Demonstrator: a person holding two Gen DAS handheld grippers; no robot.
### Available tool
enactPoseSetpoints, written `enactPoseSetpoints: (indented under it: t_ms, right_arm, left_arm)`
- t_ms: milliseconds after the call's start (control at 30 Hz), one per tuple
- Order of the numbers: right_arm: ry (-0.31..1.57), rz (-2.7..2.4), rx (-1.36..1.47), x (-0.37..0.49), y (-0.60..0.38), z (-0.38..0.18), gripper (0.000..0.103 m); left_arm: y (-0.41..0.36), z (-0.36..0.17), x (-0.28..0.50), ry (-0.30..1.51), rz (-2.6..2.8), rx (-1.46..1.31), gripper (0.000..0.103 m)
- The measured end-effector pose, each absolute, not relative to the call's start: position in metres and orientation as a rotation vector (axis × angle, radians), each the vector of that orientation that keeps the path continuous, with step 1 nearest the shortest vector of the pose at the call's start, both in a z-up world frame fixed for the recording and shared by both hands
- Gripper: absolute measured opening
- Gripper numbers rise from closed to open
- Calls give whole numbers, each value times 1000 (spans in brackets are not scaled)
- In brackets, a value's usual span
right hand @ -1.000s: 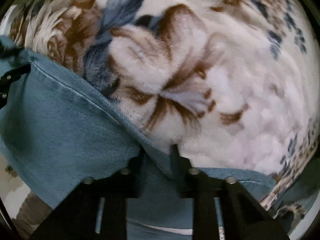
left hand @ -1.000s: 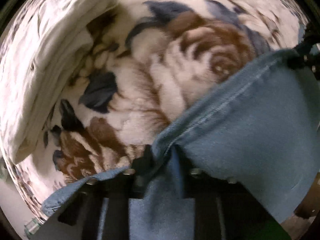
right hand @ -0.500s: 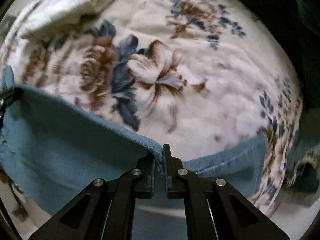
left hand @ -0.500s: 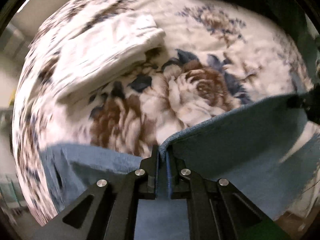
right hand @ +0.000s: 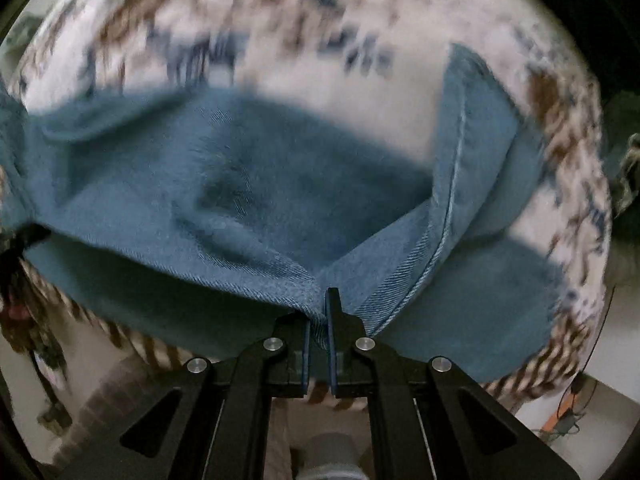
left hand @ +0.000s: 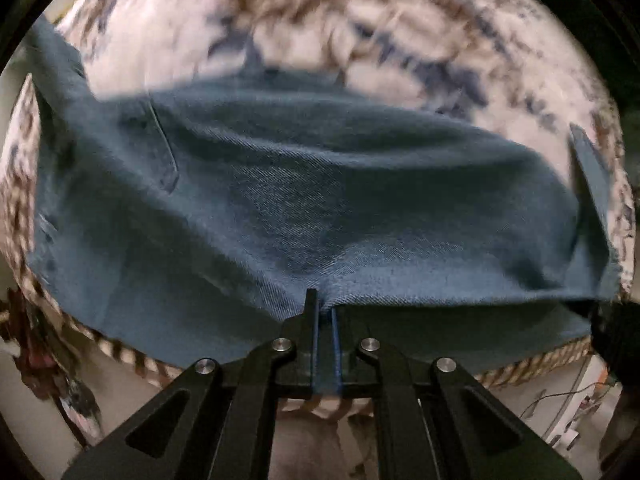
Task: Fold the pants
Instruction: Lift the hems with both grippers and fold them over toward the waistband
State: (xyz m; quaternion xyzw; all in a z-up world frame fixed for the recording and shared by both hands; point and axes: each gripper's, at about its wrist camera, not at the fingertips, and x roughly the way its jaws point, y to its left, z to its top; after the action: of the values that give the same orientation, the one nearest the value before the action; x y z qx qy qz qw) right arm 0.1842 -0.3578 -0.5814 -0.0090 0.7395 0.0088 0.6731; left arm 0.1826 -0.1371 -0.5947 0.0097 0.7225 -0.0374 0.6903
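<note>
- The blanket (left hand: 400, 28), fleecy and flower-printed, covers the whole surface under the work; it looks soft and grippy, so I judge cloth dragged over it will catch rather than slide.
- The pants (left hand: 304, 184), blue denim, hang from both grippers above the blanket, with a sagging span of cloth between the two holds and the far part draped onto the blanket.
- By the look of the thick twill weave the denim is fairly heavy and limp yet holds a crease; it sags under its own weight and is not slippery or fragile.
- A sewn seam (right hand: 452, 204) runs up the flap beside the right hold; seams and hems are the thickest, stiffest lines, so I judge them the safest places to pinch.
- The left gripper (left hand: 325, 308) points down with its fingers drawn narrow, pinching an edge of the denim between them.
- The right gripper (right hand: 319, 312) also points down, its fingers nearly together, clamped on a bunched edge of the cloth just beside that seam.
- Both views are blurred, so which end of the pants each hold is on I cannot tell.
</note>
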Motion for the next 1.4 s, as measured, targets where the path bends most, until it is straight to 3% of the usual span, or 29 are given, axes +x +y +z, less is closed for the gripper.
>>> enactPoseSetpoints:
  t_ms: [167,233,267,333,367,400,433,500,567,733,867,933,967,1000,1067,1200,1333,1400]
  right_arm:
    - [1726,-6,-10,162,-347,-625,8]
    - [1745,-29,-5,162,-346,-630,12]
    - [1759,-33,10,162,-346,-629,20]
    - [1759,-11,58,162,-346,-620,50]
    - [1745,12,106,161,-347,-612,79]
    - [1724,40,158,158,-346,-600,93]
    - [1707,46,180,155,-346,-590,92]
    - [1675,34,216,149,-348,-569,93]
    - [1628,5,272,146,-354,-546,93]
    - [1529,-211,341,173,-403,-529,93]
    - [1525,-372,338,238,-441,-569,92]
    - [1558,-391,307,258,-455,-597,86]
    - [1576,-385,289,263,-459,-607,61]
    - [1571,-380,291,263,-464,-611,29]
    - [1491,-419,365,245,-485,-596,12]
    - [1355,-552,557,167,-536,-559,10]
    - [1370,-643,832,78,-574,-572,11]
    - [1345,-602,1057,41,-588,-594,21]
  left_arm:
    - [-129,-629,172,1636,-94,16,4]
    - [-128,-627,170,1641,-100,25,10]
    - [-126,-623,169,1650,-98,14,11]
    - [-121,-609,166,1668,-99,-22,27]
    - [-120,-601,163,1663,-102,-20,32]
    - [-119,-591,161,1653,-102,-5,47]
    - [-118,-579,158,1640,-102,8,62]
    - [-116,-559,154,1603,-96,20,82]
    - [-120,-542,155,1560,-84,68,91]
    - [-144,-549,180,1437,-38,258,93]
    - [-171,-571,206,1428,-40,251,93]
    - [-189,-574,215,1409,-46,246,93]
    - [-195,-571,216,1398,-50,245,93]
    - [-200,-567,217,1390,-55,242,93]
    - [-210,-558,213,1380,-72,224,93]
    - [-230,-560,196,1415,-124,204,93]
    - [-250,-576,179,1463,-136,214,93]
    - [-259,-584,173,1480,-135,234,93]
